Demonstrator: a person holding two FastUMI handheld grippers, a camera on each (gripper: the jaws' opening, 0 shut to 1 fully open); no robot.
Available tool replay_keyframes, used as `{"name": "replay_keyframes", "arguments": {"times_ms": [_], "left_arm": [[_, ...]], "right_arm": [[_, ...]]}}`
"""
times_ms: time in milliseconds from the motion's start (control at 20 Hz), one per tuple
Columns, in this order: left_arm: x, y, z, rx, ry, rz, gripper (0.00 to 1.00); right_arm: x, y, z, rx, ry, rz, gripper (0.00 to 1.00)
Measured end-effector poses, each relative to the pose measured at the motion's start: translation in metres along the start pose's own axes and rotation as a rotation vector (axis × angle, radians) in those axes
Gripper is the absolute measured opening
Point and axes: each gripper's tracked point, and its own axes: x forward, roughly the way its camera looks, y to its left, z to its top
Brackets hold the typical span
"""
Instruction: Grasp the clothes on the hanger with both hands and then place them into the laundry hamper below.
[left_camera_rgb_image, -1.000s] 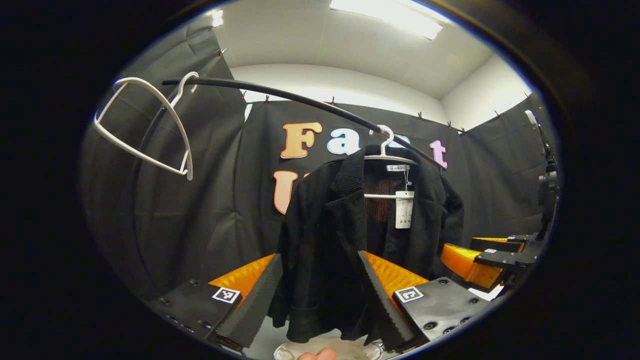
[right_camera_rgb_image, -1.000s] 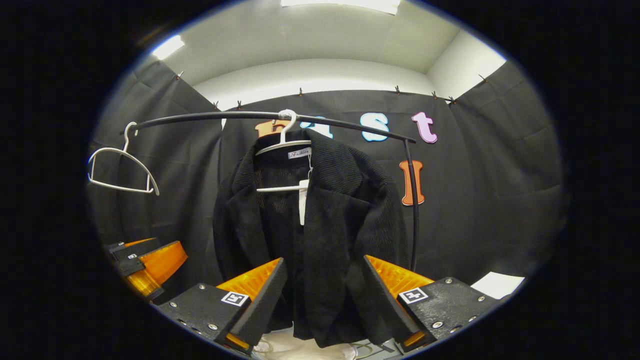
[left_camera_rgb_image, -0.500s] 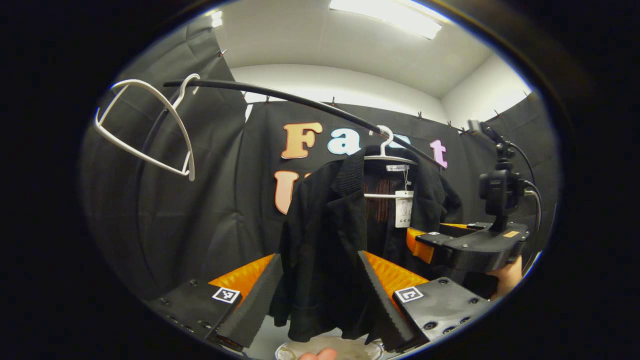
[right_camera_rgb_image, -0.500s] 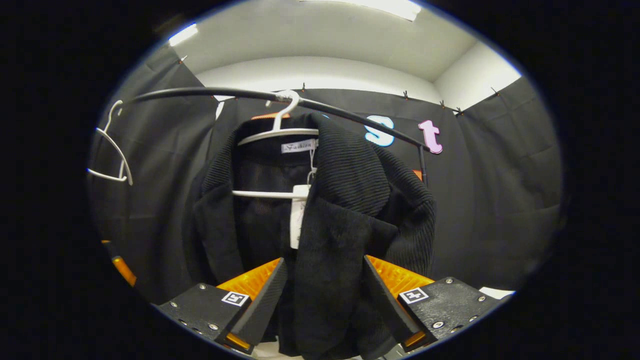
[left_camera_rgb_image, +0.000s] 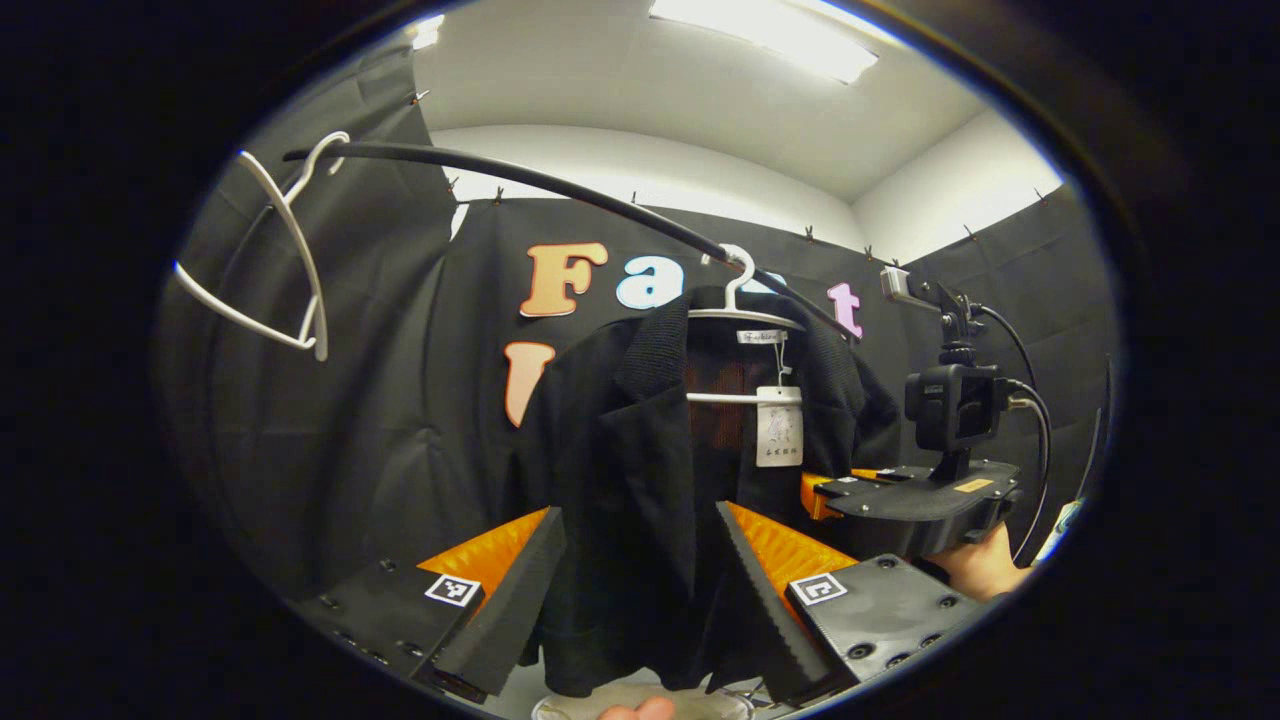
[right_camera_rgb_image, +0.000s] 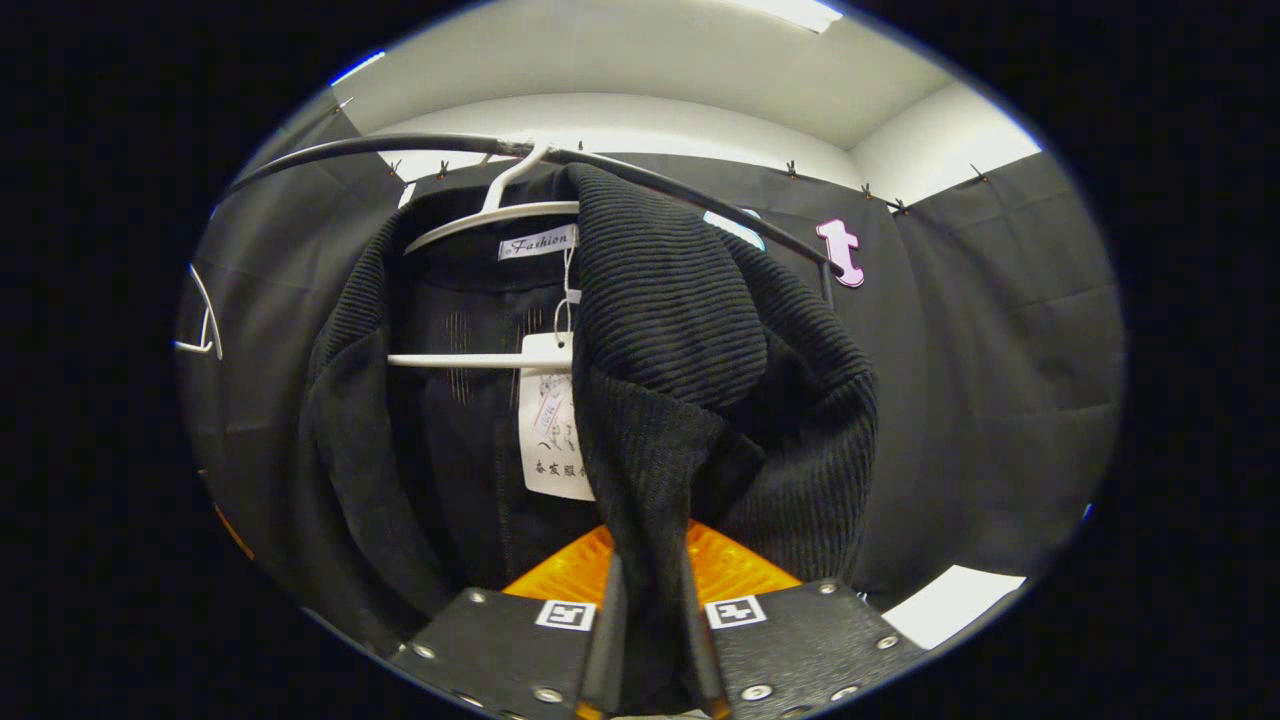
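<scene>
One black jacket (left_camera_rgb_image: 640, 470) hangs on a white hanger (left_camera_rgb_image: 745, 318) at 12 o'clock; it looks soft, floppy, prob light. Right gripper (right_camera_rgb_image: 647, 640) is clamped on the front edge w/ both fingers; left gripper (left_camera_rgb_image: 640, 590) gapes wide, holding nothing. Next hold: opposite front edge.

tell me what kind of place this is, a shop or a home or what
Most likely a staged recording booth, not a shop or a home. Black cloth drapes the walls under a plain white ceiling, and a single black clothes rail carries just one black jacket and an empty white hanger.
</scene>
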Motion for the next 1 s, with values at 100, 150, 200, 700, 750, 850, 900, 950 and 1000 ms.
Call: {"name": "replay_keyframes", "arguments": {"times_ms": [100, 150, 200, 700, 750, 850, 900, 950, 1000], "left_arm": [[0.02, -0.008, -0.004, 0.008, -0.011, -0.011, 1.0], [0.03, -0.012, -0.007, 0.013, -0.017, -0.009, 1.0], [0.042, -0.017, -0.011, 0.024, -0.018, -0.015, 0.98], [0.132, 0.0, -0.052, 0.078, -0.021, 0.191, 0.97], [0.137, 0.003, -0.054, 0.089, -0.024, 0.201, 0.93], [0.139, 0.01, -0.052, 0.089, -0.026, 0.205, 0.94], [0.137, 0.014, -0.049, 0.082, -0.026, 0.204, 0.89], [0.135, 0.024, -0.048, 0.08, -0.028, 0.221, 0.72], [0.132, 0.033, -0.045, 0.079, -0.032, 0.228, 0.55]], "right_arm": [[-0.005, -0.001, 0.002, -0.007, 0.003, 0.018, 0.03], [-0.01, -0.002, 0.005, -0.005, -0.004, 0.031, 0.01], [-0.016, -0.002, 0.007, -0.002, -0.011, 0.045, 0.07], [-0.049, -0.011, 0.028, -0.024, -0.063, 0.076, 0.07], [-0.049, -0.01, 0.029, -0.031, -0.065, 0.081, 0.07], [-0.052, -0.007, 0.03, -0.037, -0.071, 0.089, 0.07], [-0.053, -0.007, 0.03, -0.038, -0.073, 0.086, 0.07], [-0.053, -0.009, 0.031, -0.037, -0.081, 0.075, 0.07], [-0.054, -0.011, 0.032, -0.03, -0.088, 0.069, 0.06]]}}
